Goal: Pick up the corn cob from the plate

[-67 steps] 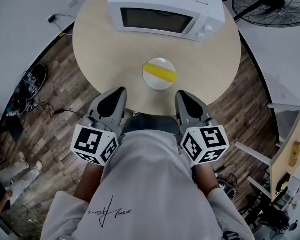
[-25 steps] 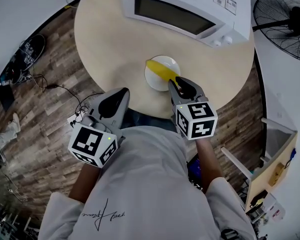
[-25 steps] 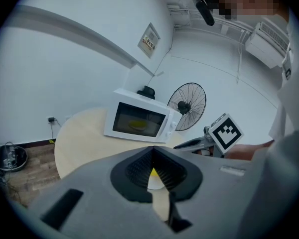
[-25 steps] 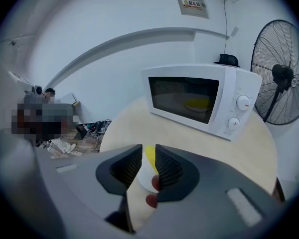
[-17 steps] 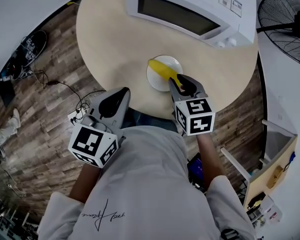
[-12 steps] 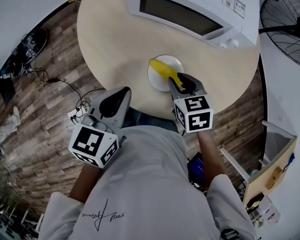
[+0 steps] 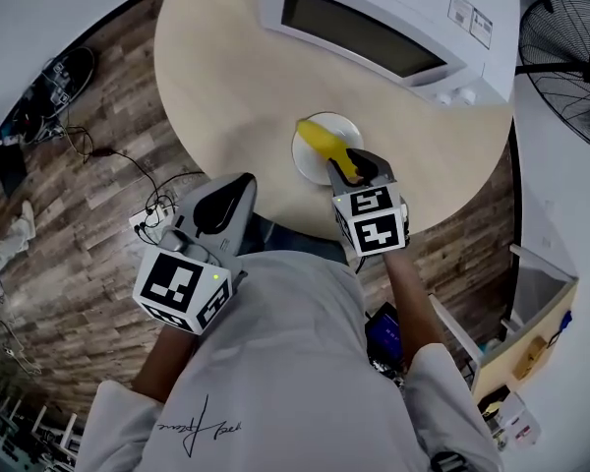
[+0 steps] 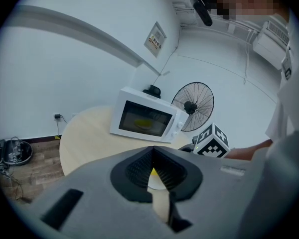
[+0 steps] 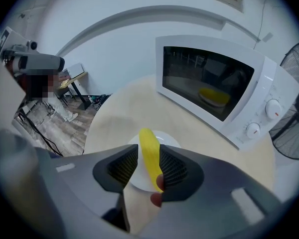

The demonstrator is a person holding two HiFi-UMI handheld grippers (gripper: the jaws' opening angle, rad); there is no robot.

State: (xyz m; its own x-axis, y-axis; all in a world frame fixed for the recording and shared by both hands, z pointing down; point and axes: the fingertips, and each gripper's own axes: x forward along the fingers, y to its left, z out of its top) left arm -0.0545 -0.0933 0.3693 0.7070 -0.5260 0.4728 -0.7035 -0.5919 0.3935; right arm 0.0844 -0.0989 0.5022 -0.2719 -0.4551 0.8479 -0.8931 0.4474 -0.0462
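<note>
A yellow corn cob (image 7: 324,140) lies across a small white plate (image 7: 301,155) on the round wooden table (image 7: 226,87). My right gripper (image 7: 352,165) points steeply down at the plate's near side. In the right gripper view the corn cob (image 9: 148,151) runs between the two dark pads of my right gripper (image 9: 148,166), whose jaws are opening. There is a gap on the left side, with the plate (image 9: 168,141) beneath. My left gripper (image 7: 231,187) hangs off the table's near edge, jaws together and empty.
A white microwave (image 7: 374,28) with its door closed stands at the back of the table, just behind the plate. A black floor fan (image 7: 570,57) is at the right. Cables lie on the wooden floor at the left (image 7: 108,155).
My right gripper has sunk closer to the plate and rolled a little, and its jaws now straddle the corn cob. The left gripper has stayed where it was.
</note>
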